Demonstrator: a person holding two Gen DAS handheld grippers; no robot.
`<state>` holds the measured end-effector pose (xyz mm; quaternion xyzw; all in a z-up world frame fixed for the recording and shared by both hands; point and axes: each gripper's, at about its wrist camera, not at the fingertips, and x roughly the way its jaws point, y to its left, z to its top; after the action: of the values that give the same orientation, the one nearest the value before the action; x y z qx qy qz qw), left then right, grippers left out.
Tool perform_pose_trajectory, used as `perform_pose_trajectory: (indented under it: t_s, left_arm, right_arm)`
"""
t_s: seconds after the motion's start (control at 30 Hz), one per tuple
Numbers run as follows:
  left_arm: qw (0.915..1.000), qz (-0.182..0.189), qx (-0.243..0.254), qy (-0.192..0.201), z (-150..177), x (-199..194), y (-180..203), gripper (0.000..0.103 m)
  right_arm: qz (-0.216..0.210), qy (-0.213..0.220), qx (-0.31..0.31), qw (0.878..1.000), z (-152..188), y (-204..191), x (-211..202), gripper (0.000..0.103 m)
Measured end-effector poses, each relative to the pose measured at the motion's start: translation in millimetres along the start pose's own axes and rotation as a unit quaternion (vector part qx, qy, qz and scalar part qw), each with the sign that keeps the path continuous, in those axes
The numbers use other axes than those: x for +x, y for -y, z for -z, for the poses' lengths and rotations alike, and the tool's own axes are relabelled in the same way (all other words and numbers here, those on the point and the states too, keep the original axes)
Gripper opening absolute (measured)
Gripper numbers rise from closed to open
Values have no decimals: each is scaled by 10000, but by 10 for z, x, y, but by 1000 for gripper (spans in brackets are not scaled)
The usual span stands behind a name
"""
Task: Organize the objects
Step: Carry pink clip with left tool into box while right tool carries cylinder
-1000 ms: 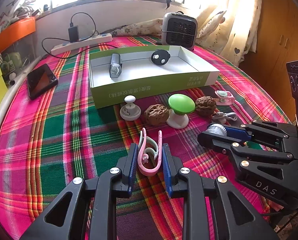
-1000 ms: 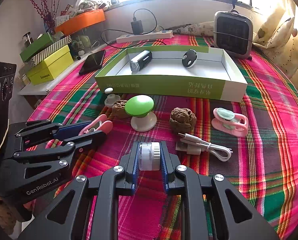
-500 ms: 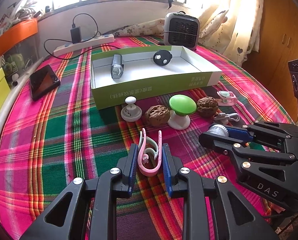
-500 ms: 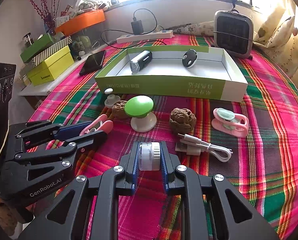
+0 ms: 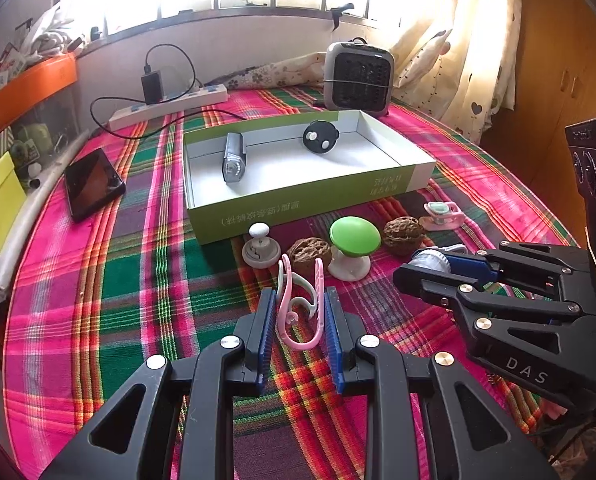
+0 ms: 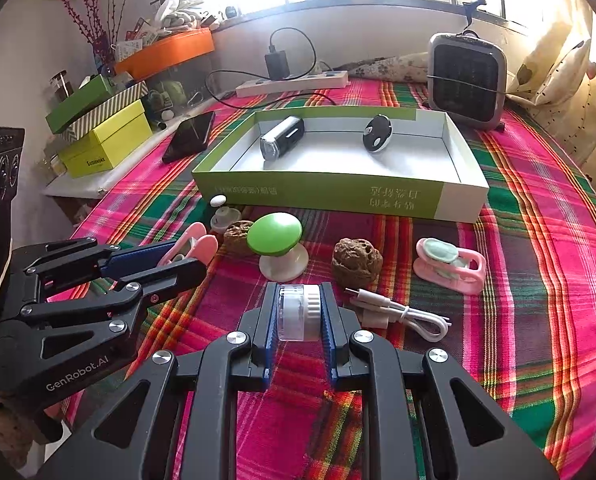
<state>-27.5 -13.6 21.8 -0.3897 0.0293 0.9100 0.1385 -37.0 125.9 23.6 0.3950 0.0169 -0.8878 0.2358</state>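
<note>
My left gripper (image 5: 299, 312) is clamped on the pink clip (image 5: 298, 308), held just above the plaid cloth (image 5: 98, 280) near the walnut (image 5: 309, 254). My right gripper (image 6: 298, 312) grips the small white jar (image 6: 298, 312). Only the right view shows the white cable (image 6: 401, 314) whole and the yellow box (image 6: 106, 140) far left; the green tray (image 6: 321, 194) lies beyond both.

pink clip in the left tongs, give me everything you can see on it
The pink clip is a glossy, plastic-looking U with two long arms and a pale green curved piece between them. Its closed bend points back toward the camera, its open ends toward the box. The left tongs are shut on it, one blue pad against each arm. It looks lifted off the cloth.
</note>
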Motion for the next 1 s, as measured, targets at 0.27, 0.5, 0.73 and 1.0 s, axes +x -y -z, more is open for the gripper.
perform_pose_trajectory:
  t_s: [0.27, 0.5, 0.73, 1.0]
  left_arm:
    - [9998, 61, 5, 186, -162, -119, 47, 21]
    - [9996, 79, -8, 279, -353, -132, 18, 21]
    - [9994, 218, -82, 253, -600, 9, -32, 21]
    - [9993, 291, -178, 176, -883, 291, -114, 21]
  right_arm:
    - [-166, 116, 11, 9998, -145, 33, -85, 19]
    - [-154, 228, -52, 9996, -317, 69, -147, 19]
    - [-29, 429, -111, 9990, -590, 163, -158, 19]
    - [151, 437, -33, 9989, -881, 377, 0, 19]
